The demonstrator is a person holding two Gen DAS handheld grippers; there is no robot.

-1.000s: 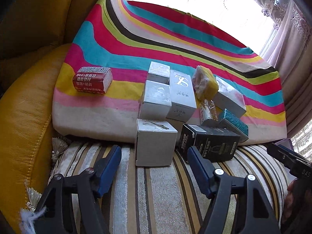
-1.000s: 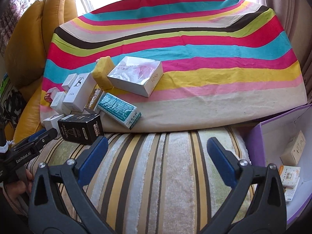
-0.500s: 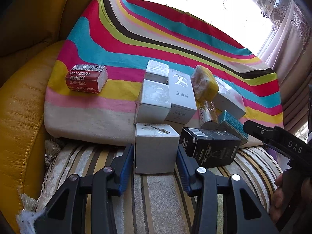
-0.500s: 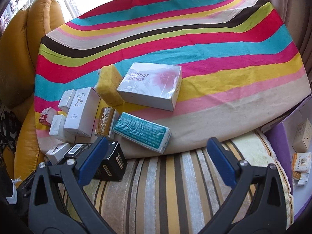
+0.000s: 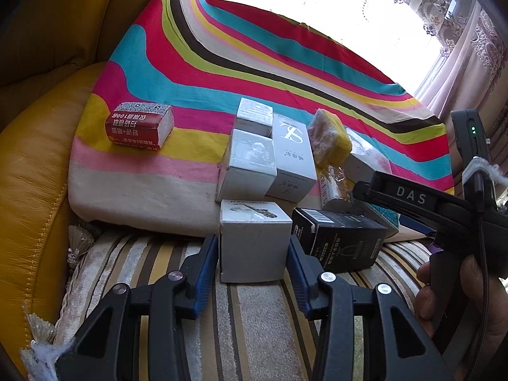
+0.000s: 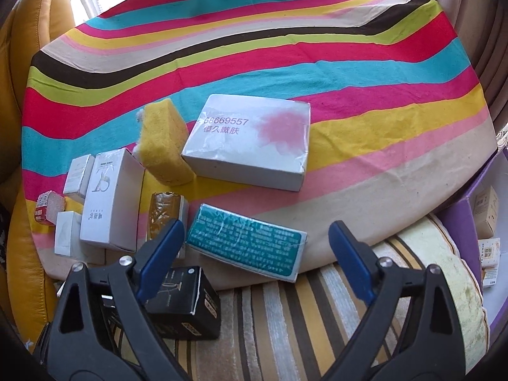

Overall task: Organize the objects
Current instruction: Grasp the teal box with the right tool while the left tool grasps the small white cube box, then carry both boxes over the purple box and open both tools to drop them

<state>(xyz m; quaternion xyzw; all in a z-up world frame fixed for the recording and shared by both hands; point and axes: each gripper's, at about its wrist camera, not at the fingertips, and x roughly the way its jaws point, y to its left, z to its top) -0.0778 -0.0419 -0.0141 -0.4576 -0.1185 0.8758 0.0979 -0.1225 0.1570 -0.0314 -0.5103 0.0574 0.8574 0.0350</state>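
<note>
The left gripper [image 5: 254,254] sits low with its blue-padded fingers [image 5: 204,263] closed in against both sides of a small white box [image 5: 254,241]. The right gripper [image 6: 255,257] hangs with its fingers spread wide, holding nothing. A hand [image 5: 457,292] grips its handle.

The flat white box [image 6: 250,146], far on the striped cloth, bears the number "68669557". The right gripper [image 5: 409,197] body carries the letters "DAS". Other box print is not legible.
</note>
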